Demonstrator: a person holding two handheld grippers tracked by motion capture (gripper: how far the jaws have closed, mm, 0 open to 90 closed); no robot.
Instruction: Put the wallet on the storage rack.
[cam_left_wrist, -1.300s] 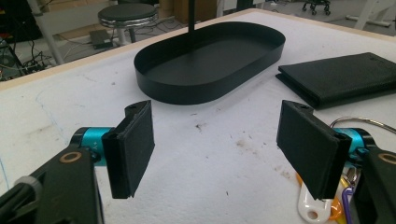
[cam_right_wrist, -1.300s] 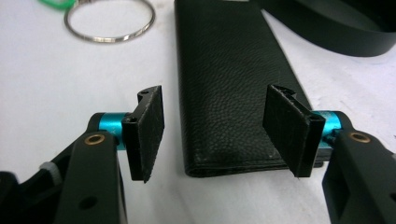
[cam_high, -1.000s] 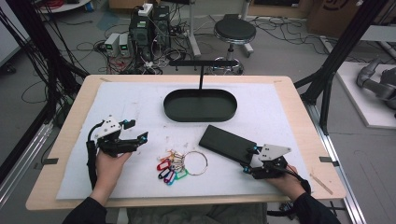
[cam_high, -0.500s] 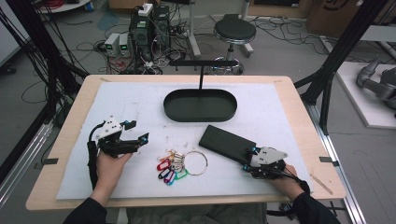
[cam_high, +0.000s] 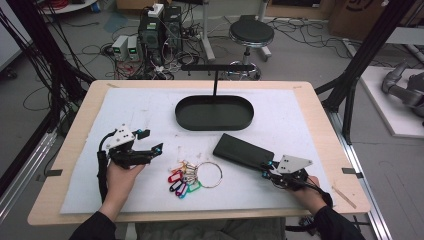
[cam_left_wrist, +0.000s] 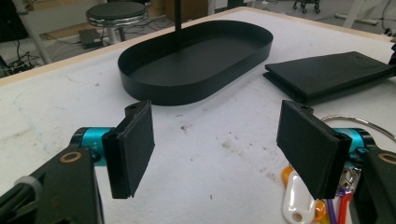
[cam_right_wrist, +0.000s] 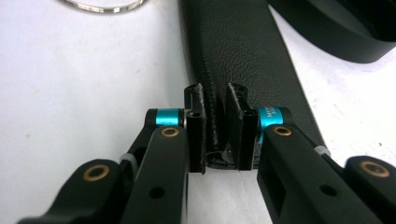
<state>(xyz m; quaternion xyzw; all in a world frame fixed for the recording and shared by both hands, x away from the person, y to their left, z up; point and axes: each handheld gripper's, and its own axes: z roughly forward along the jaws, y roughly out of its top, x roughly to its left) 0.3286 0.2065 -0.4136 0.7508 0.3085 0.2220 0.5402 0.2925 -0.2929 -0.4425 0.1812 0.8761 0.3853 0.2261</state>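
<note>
A black leather wallet (cam_high: 243, 150) lies flat on the white mat, right of centre. My right gripper (cam_high: 270, 170) is shut on its near end; in the right gripper view the two pads pinch the wallet (cam_right_wrist: 233, 60) edge between them. A bunch of keys with coloured tags (cam_high: 182, 181) on a large metal ring (cam_high: 209, 175) lies at the front middle. My left gripper (cam_high: 150, 142) hovers open left of the keys, nothing between its pads (cam_left_wrist: 130, 144). A black oval tray (cam_high: 214, 112) with an upright T-stand sits behind.
The white mat (cam_high: 140, 110) covers most of the wooden table (cam_high: 90, 100). The tray's T-shaped stand (cam_high: 216, 75) rises at the back. Beyond the far edge are a stool (cam_high: 251, 32) and electronics with cables on the floor.
My right gripper has slid a little to the right and closed on the wallet's near end. The left gripper has barely moved and stays open.
</note>
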